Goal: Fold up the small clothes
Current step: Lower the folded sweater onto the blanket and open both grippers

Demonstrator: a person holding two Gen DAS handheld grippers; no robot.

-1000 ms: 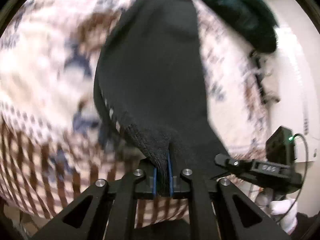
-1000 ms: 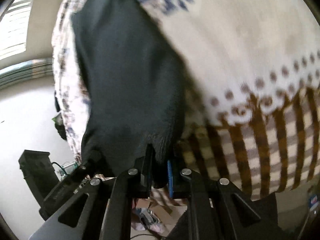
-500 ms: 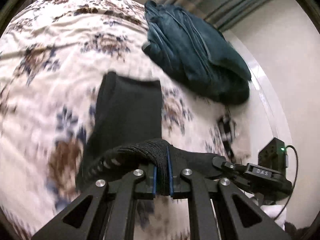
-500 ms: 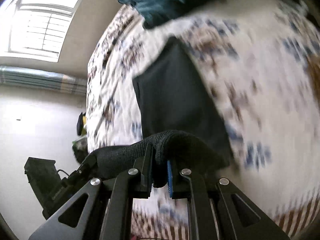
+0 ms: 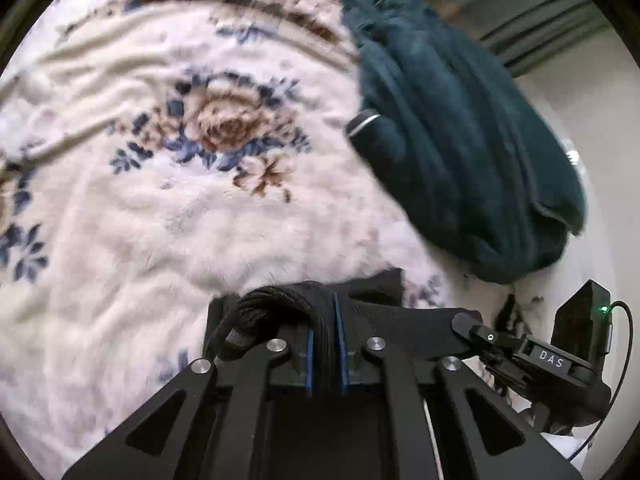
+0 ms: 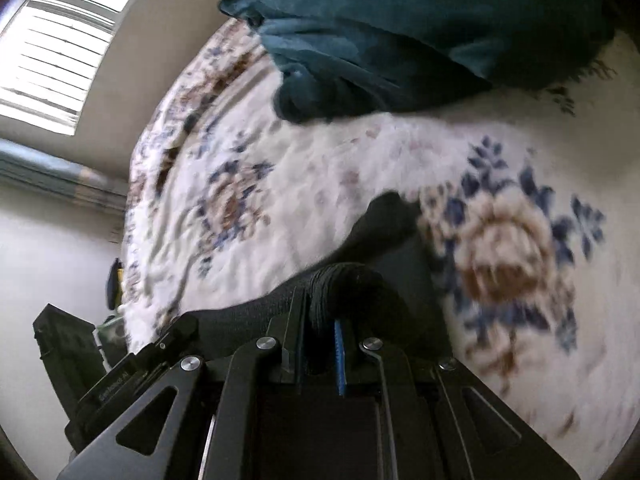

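Black knit fabric, a small dark garment (image 5: 320,300), is bunched between the blue-lined fingers (image 5: 308,356) of the left gripper (image 5: 324,344), which are clamped tight on a thick fold of it; their jaws have just been easing apart slightly, yet the cloth is pinched between the pads. From that pinch the garment stretches sideways to the right gripper (image 6: 320,332), whose fingers (image 6: 339,356) are likewise clenched on a rolled edge of the same fabric. In the right wrist view the rest of the garment (image 6: 384,240) lies just ahead of the fingertips, spread on the bed's cream blanket (image 5: 140,220), which is printed with brown and blue flowers. In the left wrist view only a short flat strip of the garment shows beyond the fingers. Farther ahead of both pairs of fingers, well apart from the garment, lies a heap of dark teal cloth (image 5: 460,152) at the far edge of the bed. A small black device (image 5: 580,320) with a green light sits off to the right of the left fingers.
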